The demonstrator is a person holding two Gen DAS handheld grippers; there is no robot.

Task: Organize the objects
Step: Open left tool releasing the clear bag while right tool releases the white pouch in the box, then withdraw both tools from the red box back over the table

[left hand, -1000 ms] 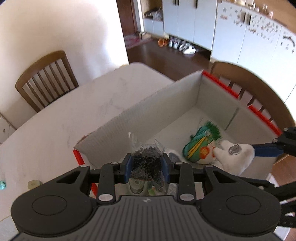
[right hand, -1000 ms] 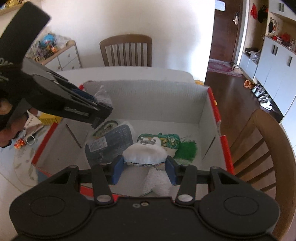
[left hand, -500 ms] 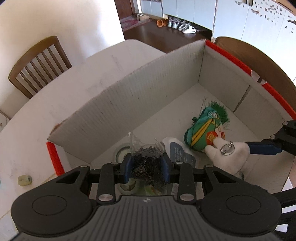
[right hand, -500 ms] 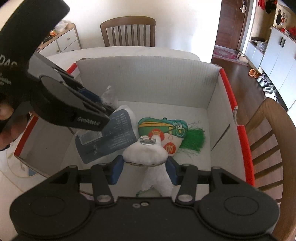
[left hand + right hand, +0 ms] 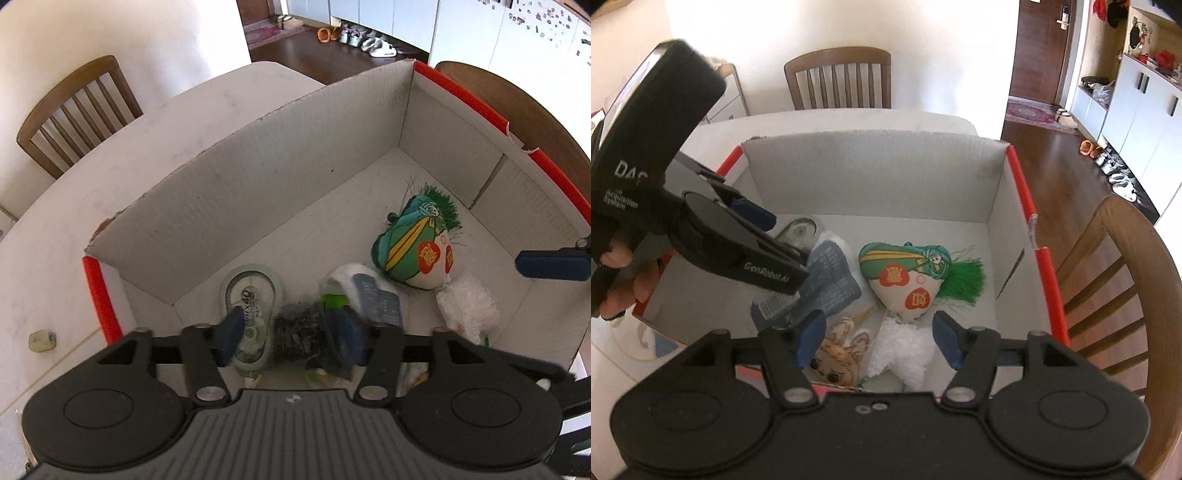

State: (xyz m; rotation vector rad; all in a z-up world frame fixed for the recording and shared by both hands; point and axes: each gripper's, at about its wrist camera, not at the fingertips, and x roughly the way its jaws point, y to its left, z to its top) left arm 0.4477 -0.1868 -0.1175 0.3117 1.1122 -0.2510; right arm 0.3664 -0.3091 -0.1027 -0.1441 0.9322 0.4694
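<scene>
Corrugated cardboard box [image 5: 332,155] holds a fluffy white plush [image 5: 905,350] between the right gripper's [image 5: 877,341] just-widened fingers.

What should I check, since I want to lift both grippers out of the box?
1. Left gripper released: ok; jaws have just been opening, bag of dark bits between them.
2. Bag clear of both pads: cannot tell, blurred.
3. Right gripper released: ok; jaws have just been opening, white fluffy toy lies loose between them.
4. Both items inside cardboard box: ok.
5. Everything collected: not ok; small pale object lies on the table outside the box.
</scene>
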